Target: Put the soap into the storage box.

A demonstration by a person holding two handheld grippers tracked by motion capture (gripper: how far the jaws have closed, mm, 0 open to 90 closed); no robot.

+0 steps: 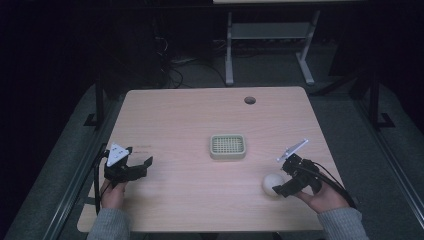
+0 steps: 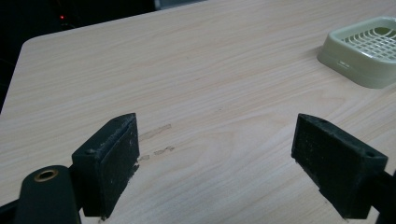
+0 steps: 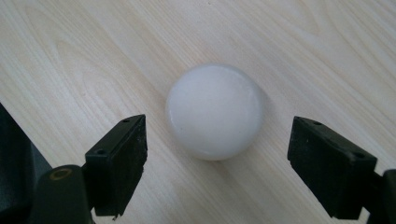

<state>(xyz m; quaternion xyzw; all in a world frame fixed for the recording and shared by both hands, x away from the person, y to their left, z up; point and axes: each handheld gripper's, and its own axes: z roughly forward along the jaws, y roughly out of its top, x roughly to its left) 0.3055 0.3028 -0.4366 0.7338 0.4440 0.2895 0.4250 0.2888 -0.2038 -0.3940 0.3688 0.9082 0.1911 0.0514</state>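
Nearest the person, two grey-sleeved forearms are coming in over the front edge of the worktop (image 1: 200,200), a pale wood-grain laminate slab with rounded corners. The right hand (image 1: 327,199) is holding the right claw (image 1: 281,179), a black two-jaw tool with matte, slightly scuffed rectangular pads (image 3: 119,163). Its jaws are standing wide apart and gripping nothing. The white ball (image 1: 273,184) is lying on the worktop at the front right, and in the right gripper view this white ball (image 3: 214,111), smooth, matte and a little flattened on top, is sitting just ahead of the pads and centred on the gap between them, touching neither. A grey three-cornered plate is sticking up from the claw's top.

At the front left, the left hand (image 1: 114,194) is holding the left claw (image 1: 146,164), equally black and blocky, its jaws also spread wide over bare wood, with nothing between them.

Farther in, near the worktop's middle, a pale green soap dish (image 1: 227,146) is resting, a rounded rectangle of plastic with a slotted grid top; it is well apart from both claws. Beyond it, near the far edge, a round cable hole (image 1: 249,100) is showing. No readable writing is appearing anywhere.
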